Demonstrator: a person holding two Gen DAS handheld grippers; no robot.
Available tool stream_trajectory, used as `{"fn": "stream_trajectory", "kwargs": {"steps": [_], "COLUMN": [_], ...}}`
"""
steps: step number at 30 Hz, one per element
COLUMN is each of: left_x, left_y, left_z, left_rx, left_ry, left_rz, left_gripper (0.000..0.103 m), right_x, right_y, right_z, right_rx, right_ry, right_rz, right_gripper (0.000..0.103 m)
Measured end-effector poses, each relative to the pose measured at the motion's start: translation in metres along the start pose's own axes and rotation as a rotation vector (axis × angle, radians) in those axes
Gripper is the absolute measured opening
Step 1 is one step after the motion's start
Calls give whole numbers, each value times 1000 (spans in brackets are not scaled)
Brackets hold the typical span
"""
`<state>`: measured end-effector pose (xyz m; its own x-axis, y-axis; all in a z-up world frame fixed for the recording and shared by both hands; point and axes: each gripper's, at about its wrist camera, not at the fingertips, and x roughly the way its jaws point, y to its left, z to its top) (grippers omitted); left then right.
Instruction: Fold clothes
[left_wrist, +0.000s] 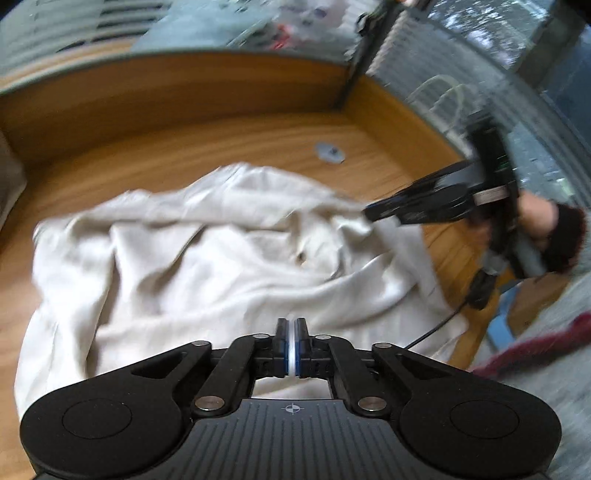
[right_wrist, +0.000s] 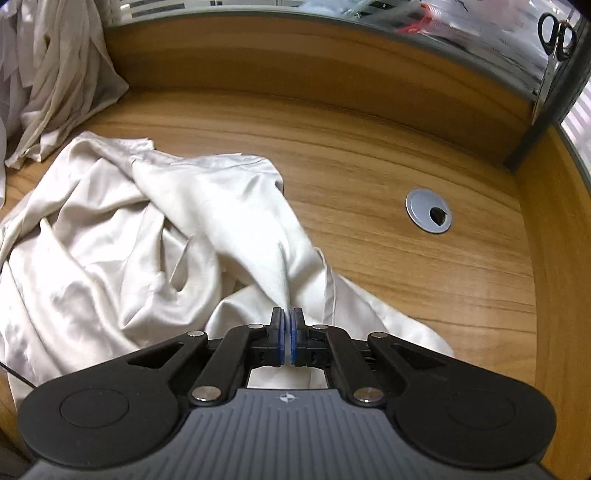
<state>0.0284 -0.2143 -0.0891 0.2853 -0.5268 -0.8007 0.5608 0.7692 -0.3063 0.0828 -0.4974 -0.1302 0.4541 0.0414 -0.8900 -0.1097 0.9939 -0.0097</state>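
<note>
**Cream garment pinched at two edges, still rumpled on the bench**

Nearest to me, the left hand-held gripper (left_wrist: 291, 325) has its blue-padded jaws drawn together with a thin pale sliver of cloth showing between them, so it looks clamped on the near hem of the crumpled cream satin-like garment (left_wrist: 192, 258). The right hand-held gripper (right_wrist: 287, 314) is likewise closed, nipping a raised peak of the same cloth, which rises in a taut ridge from its tips; in the left view it comes in from the right side, held by a hand in a dark fingerless glove (left_wrist: 554, 236).

The garment lies in loose, deep creases across the middle of the wood-grain bench (right_wrist: 406, 295), bunched and not flat, with no tidy fold that I can make out. That would suit a piece being spread for folding, or one being drawn over into a fold; I cannot say which.

To do this well, I would judge both grips should stay on a single layer at the edge, the two drawn apart evenly so the cloth tensions without twisting, and kept low so the slippery fabric does not slide off the bench.

Farther back sit a round grey cable grommet (right_wrist: 428, 216) set in the bench and, at the far left, a heap of other pale clothes (right_wrist: 55, 74) against the wooden back panel.
</note>
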Motion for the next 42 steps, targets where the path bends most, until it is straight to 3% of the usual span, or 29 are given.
{"fn": "stream_trajectory", "kwargs": {"steps": [6,11,15,16,17,18,26,32,39,42], "left_x": [14,20,19,19,18,18,34,50,52,49], "left_y": [6,9,10,10,10,9,-13,-38,-61,-66], "left_z": [-3,4,14,18,21,25,58,85,97,99], "left_rx": [-51,-70,-72,-71,-71,-70,6,23,38,-2], "left_ry": [8,-13,-51,-61,-71,-80,-122,-177,-232,-259], "left_rz": [46,76,94,100,106,110,81,60,82,112], "left_gripper": [20,32,39,40,40,40,41,43,48,48], "right_x": [-15,12,35,42,46,50,-6,-49,-76,-83], "right_y": [14,30,43,46,46,46,23,18,24,28], "right_z": [9,31,46,47,48,49,56,58,61,63], "right_rx": [47,6,-40,-61,-71,-80,16,67,97,95], "right_ry": [-65,-20,22,36,51,64,-39,-116,-181,-197], "right_rz": [74,106,120,116,120,124,248,286,325,342], "right_gripper": [25,37,37,31,11,3,3,3,3,3]}}
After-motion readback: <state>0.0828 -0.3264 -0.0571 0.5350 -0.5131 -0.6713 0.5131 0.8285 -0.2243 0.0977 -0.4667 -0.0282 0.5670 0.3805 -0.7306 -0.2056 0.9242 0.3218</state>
